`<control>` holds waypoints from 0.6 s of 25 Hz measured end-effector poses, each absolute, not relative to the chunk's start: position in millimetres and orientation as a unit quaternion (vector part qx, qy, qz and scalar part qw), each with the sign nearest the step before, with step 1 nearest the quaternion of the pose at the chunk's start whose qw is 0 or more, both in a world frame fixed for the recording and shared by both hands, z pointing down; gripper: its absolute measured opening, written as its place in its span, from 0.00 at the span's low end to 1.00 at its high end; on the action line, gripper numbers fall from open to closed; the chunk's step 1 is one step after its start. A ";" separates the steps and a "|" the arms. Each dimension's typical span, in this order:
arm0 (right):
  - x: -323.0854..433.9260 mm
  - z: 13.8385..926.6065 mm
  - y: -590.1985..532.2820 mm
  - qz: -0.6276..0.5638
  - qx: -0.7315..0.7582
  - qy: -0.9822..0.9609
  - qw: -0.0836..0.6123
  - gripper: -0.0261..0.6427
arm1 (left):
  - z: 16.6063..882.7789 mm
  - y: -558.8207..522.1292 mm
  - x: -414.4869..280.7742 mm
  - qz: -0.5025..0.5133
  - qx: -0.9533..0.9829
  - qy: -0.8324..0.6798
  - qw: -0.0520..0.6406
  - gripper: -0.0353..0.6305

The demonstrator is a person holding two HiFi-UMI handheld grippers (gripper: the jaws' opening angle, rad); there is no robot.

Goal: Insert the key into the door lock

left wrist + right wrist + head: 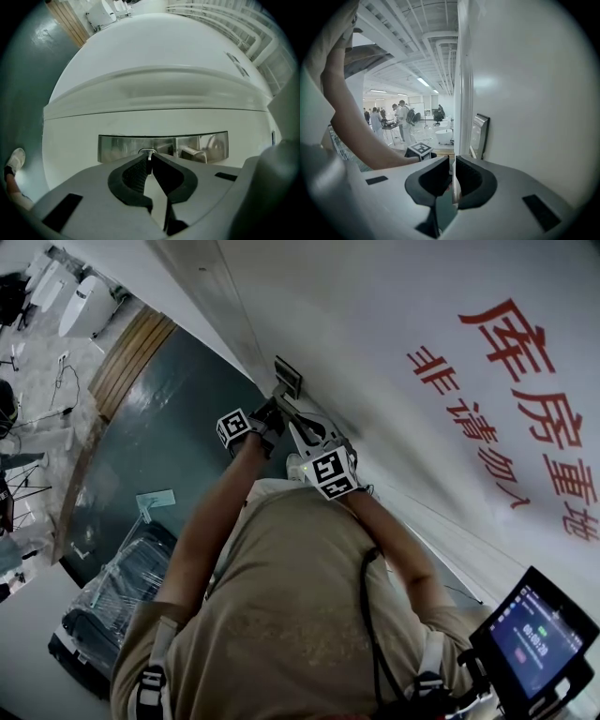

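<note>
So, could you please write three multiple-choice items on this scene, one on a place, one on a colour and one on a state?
1. Where is the metal lock plate relative to the left tool?
A. Straight ahead of its tips
B. Lying on the floor
C. Behind the person

2. What colour are the large characters on the white wall?
A. Blue
B. Black
C. Red

3. What state is the left tool in?
A. Wide open and empty
B. Shut on a thin metal key
C. Shut on a cloth

Answers:
1 A: the left gripper view shows the plate just beyond the tips.
2 C: the head view shows red strokes.
3 B: the pads pinch the key between them.
</note>
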State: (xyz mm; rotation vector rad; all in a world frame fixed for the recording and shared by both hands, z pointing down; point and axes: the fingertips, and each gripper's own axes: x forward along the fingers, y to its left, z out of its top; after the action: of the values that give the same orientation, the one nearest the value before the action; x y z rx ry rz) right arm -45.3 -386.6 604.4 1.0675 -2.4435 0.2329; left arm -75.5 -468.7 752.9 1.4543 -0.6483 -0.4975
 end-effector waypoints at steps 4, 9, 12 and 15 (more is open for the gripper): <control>-46.4 604.4 -385.8 0.085 0.384 -0.889 0.233 0.10 | 751.0 -469.0 -75.0 -0.263 0.616 -0.287 0.685 0.10; -44.3 603.4 -387.4 0.077 0.387 -0.888 0.236 0.10 | 753.5 -470.2 -74.6 -0.220 0.653 -0.301 0.659 0.11; -45.0 605.6 -386.6 0.077 0.385 -0.888 0.240 0.10 | 752.6 -472.1 -74.5 -0.203 0.669 -0.310 0.644 0.11; -47.7 607.6 -384.6 0.077 0.381 -0.889 0.243 0.10 | 752.5 -473.4 -74.4 -0.202 0.672 -0.311 0.641 0.11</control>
State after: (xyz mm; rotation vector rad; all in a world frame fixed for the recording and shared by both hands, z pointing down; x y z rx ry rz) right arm -47.7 -384.6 607.6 1.0406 -2.4282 0.2096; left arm -74.4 -473.4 752.5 1.5317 -0.7083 -0.4594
